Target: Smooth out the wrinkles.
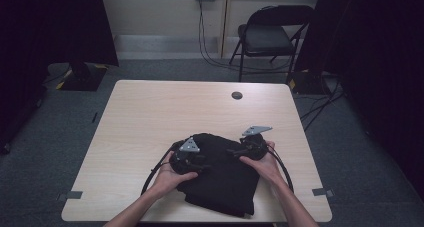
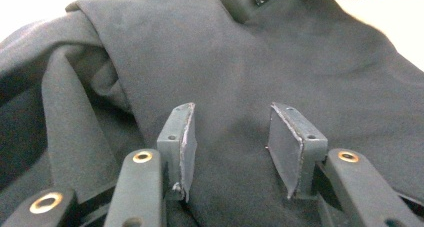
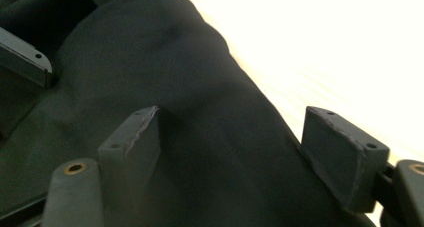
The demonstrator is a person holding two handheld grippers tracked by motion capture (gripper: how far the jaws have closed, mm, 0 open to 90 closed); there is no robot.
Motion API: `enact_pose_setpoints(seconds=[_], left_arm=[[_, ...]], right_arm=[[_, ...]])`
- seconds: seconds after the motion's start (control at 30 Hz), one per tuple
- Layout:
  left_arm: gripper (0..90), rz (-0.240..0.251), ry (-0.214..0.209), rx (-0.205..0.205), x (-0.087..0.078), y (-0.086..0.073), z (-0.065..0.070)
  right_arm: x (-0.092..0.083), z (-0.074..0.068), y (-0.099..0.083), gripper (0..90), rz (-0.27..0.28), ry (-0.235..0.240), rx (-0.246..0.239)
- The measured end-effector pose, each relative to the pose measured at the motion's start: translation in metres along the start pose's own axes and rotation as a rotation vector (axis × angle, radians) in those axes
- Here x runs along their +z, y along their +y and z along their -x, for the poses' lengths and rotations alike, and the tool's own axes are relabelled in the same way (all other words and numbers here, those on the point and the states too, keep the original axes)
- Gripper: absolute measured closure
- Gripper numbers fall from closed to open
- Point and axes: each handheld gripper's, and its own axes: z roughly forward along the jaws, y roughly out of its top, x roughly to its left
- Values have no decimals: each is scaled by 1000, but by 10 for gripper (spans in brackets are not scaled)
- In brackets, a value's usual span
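Both grippers are down on the black garment (image 1: pixel 220 179), which lies bunched and partly folded on the near half of the light wooden surface (image 1: pixel 150 117), close to the person's edge. The left gripper (image 1: pixel 196 163) sits on the cloth's left side, the right gripper (image 1: pixel 239 152) on its upper right, near the edge where fabric meets bare wood.

In the left gripper view the fingers (image 2: pixel 181 142) stand part-way apart over smooth cloth, with no fabric pinched between the pads (a ridge of folds rises off to one side, untouched). In the right gripper view the fingers (image 3: pixel 131 137) are spread wide, one over the dark cloth, the other out over the bright wood, straddling the garment's edge; nothing is clamped there either.

So this reads as a moment between grips: the cloth is let go, and the hands are set to take a fresh hold for the next fold or smoothing pass. The garment looks about half tidied, flat at the near right, lumpy at the upper left.

What the next move calls for, I'd judge: each gripper needs to settle on an edge or corner, dip low enough to catch a single layer and close firmly before lifting. Grab too deep and the whole bundle may drag along.
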Motion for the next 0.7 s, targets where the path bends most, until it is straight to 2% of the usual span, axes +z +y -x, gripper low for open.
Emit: enact_pose_setpoints(seconds=[0.27, 0.37, 0.53, 0.6, 0.7], left_arm=[[530, -15, 2, -28, 4, -2, -1], [533, -15, 5, -33, 5, -2, -1], [533, -15, 3, -34, 5, -3, -2], [533, -12, 2, -39, 5, -3, -2], [535, -7, 3, -51, 6, -3, -2]], right_arm=[[12, 4, -7, 175, -26, 2, -7], [13, 3, -7, 184, -23, -3, -15], [11, -1, -7, 332, -25, 37, -38], [10, -2, -7, 441, -21, 68, -37], [10, -6, -8, 531, -14, 87, -52]])
